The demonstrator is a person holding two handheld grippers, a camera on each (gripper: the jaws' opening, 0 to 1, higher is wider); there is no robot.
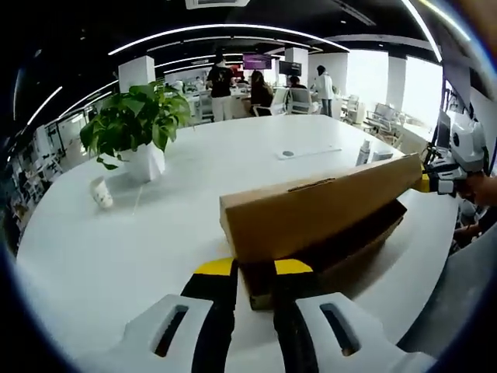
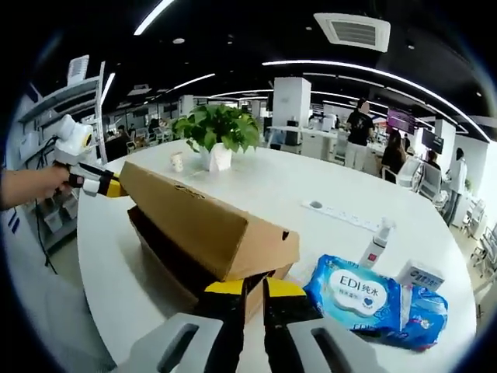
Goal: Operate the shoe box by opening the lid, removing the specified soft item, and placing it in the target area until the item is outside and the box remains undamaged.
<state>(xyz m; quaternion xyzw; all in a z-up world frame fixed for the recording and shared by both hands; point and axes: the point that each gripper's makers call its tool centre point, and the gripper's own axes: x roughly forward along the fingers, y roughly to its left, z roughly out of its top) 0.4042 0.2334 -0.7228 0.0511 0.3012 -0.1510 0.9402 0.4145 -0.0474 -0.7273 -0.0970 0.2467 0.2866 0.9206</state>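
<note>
At the desk's near edge sits the shoe box [image 1: 326, 214], its lid [image 2: 210, 217] raised. My left gripper [image 1: 253, 272] and right gripper [image 2: 254, 289] pinch opposite lid ends, lifting evenly to spare the cardboard, I judge.

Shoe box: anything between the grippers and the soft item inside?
Yes: the lid is only part raised over the shoe box, each end at a gripper, left gripper and right gripper. The item inside isn't visible.
</note>
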